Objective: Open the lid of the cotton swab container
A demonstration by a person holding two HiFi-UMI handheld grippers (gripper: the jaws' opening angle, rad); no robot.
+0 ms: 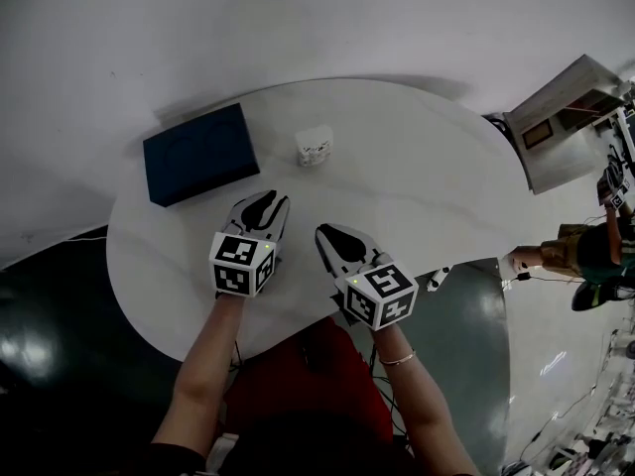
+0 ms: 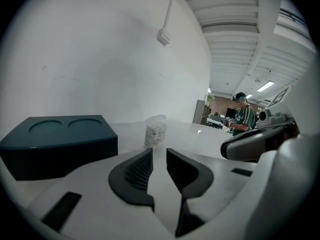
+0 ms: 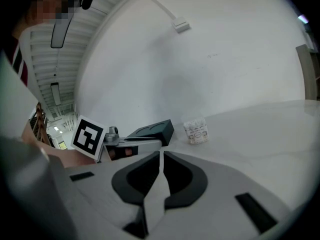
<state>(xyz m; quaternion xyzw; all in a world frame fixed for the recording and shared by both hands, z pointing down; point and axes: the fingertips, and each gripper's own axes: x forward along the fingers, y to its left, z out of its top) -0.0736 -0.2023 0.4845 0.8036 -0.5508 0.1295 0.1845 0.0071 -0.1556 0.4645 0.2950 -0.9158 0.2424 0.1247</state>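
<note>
**Both grippers hanging short of the cotton swab container, neither gripping it**

Nearest the camera, on the person's side of the cotton swab container (image 1: 314,146), the two grippers are hovering over the white table (image 1: 437,191). The left gripper (image 1: 267,202) is holding its jaws a narrow gap apart with nothing between them. It is aiming almost straight at the container. The right gripper (image 1: 328,234), nearer the person and to the container's right, is keeping its jaws drawn together on nothing.

The container is standing upright, clear of both tools and of everything else. It is showing too small to tell whether its lid is sitting closed or has been lifted. The scene could therefore be fitting a stage with the lid yet to be opened or one with the opening done and the tools drawn away.

Just left of the container, near but apart, a dark blue box (image 1: 200,153) is narrowing the room on that side. To the container's right, bare tabletop is stretching wide. Behind the container, the table's curved far edge is running not far off, leaving less room there than on the near side.
</note>
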